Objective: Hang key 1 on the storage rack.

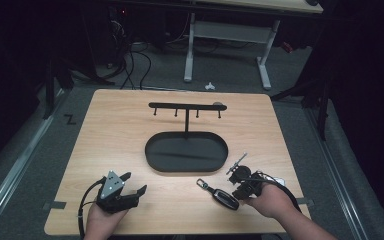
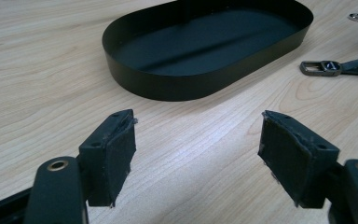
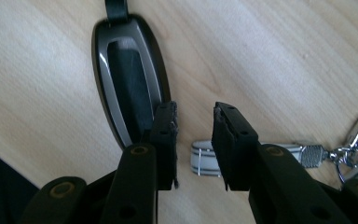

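High view first: a wooden table (image 1: pixel 130 120) with a black oval tray (image 1: pixel 186 151) in the middle, and a thin post rising from its far side to a bar of four small hooks (image 1: pixel 186 106). The left gripper (image 1: pixel 130 186) sits near the table's front-left, well apart from the tray, jaws spread wide with nothing between them; the left gripper view confirms it, bare wood between the pads (image 2: pixel 114 154) and the tray (image 2: pixel 168 88) beyond. Over at front-right, the right gripper (image 1: pixel 240 187) is low over a dark car key (image 1: pixel 225 198), whose strap ends in a metal buckle (image 1: pixel 202 184) pointing toward the tray. Right gripper view now: the jaws stand narrowly parted, gripping nothing, with the key (image 3: pixel 130 79) lying flat just beside and partly hidden under the left-hand jaw. Between and behind the jaws, a grey-and-white strap (image 3: pixel 200 158) runs off to a silver clasp and rings (image 3: pixel 354 144), cut off at the frame's edge. From above that bundle is small and hard to make out.
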Demonstrator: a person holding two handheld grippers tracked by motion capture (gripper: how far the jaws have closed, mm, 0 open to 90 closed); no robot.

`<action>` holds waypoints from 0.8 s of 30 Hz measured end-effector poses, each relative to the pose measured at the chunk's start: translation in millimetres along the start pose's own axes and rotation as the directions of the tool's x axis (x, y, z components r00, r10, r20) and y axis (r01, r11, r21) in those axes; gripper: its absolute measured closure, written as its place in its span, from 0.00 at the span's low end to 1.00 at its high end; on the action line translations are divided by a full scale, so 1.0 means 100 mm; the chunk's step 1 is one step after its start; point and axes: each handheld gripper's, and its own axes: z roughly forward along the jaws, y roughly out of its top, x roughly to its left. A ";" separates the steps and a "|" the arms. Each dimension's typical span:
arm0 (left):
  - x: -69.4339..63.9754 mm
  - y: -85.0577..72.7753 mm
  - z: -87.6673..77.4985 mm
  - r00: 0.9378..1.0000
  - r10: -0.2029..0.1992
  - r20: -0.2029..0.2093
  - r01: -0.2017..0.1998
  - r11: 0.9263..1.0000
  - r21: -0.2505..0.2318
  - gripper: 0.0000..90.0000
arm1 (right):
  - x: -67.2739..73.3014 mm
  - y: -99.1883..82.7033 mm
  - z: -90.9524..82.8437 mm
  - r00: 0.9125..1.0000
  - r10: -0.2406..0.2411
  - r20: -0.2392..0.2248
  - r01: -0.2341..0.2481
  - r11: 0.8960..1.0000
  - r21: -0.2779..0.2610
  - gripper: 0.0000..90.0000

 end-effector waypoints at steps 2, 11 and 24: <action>0.00 0.00 -0.01 1.000 0.003 0.003 -0.003 1.000 0.001 0.30 | 0.00 0.04 -0.02 1.000 0.006 -0.003 -0.006 0.999 0.040 0.77; -0.01 0.00 -0.01 1.000 0.007 0.013 -0.006 1.000 -0.007 0.30 | -0.03 0.13 -0.11 1.000 0.008 0.007 -0.009 0.998 0.060 0.75; -0.03 0.01 0.00 1.000 0.021 0.016 -0.021 1.000 -0.012 0.29 | 0.05 0.28 -0.14 0.999 -0.036 -0.028 0.037 0.999 0.038 0.49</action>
